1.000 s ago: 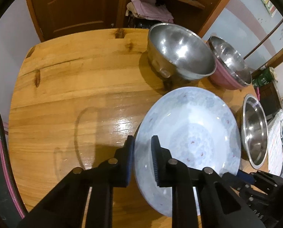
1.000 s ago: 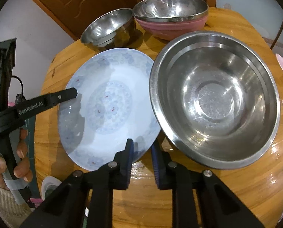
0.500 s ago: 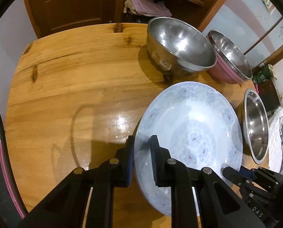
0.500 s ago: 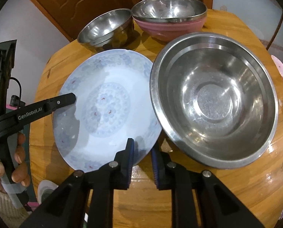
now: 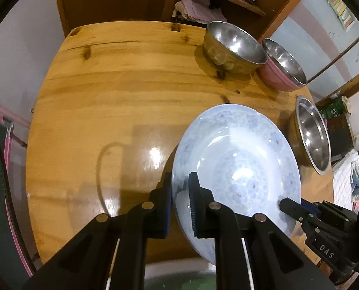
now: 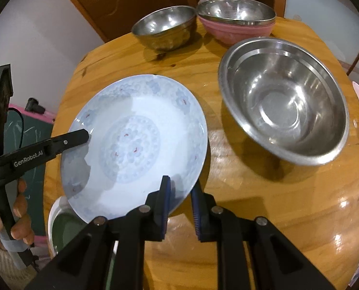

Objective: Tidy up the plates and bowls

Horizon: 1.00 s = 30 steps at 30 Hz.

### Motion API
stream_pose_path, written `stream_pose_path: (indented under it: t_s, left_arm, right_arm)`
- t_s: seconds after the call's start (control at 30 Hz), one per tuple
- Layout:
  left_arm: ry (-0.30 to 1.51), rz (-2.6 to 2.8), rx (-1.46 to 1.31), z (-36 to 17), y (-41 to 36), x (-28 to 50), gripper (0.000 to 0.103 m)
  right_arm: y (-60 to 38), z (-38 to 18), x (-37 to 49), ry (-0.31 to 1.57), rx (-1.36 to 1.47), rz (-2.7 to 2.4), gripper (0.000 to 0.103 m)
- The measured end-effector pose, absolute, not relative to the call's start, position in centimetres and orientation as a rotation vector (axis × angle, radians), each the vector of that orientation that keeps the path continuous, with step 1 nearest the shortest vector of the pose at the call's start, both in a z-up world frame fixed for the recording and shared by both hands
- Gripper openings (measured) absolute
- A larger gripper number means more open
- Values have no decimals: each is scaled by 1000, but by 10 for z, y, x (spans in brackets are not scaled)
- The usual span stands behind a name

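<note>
A pale blue patterned plate (image 5: 237, 169) (image 6: 136, 142) is held up off the round wooden table (image 5: 121, 91), tilted. My left gripper (image 5: 180, 193) is shut on its rim; it also shows in the right wrist view (image 6: 82, 136). My right gripper (image 6: 180, 193) is shut on the opposite rim and shows in the left wrist view (image 5: 288, 205). A large steel bowl (image 6: 283, 99) (image 5: 313, 135) stands to the right. A smaller steel bowl (image 6: 163, 26) (image 5: 233, 46) and a steel bowl nested in a pink bowl (image 6: 236, 21) (image 5: 282, 66) stand at the far side.
A white-rimmed bowl or bin (image 6: 58, 227) sits below the plate, off the table's near edge. A wooden door and shelves with folded cloth (image 5: 198, 9) stand behind the table. A checked cloth (image 5: 346, 178) lies at the right.
Both grippers have lifted the plate and carried it back toward the table's near edge, away from the large steel bowl. The white-rimmed container has come into view beneath it.
</note>
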State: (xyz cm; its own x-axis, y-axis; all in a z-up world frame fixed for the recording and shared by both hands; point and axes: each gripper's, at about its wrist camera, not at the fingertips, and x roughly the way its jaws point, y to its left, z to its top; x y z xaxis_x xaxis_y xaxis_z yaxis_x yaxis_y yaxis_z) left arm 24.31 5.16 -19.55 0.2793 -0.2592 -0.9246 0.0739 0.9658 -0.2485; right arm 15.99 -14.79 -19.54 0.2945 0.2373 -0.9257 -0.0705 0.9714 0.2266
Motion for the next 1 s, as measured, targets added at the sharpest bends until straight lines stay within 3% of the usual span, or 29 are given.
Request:
stream_pose_path:
  t_s: [1.0]
  left_arm:
    - [1182, -156, -284, -148, 111, 86, 10]
  right_arm:
    - [-117, -147, 52, 1128, -18, 364, 16]
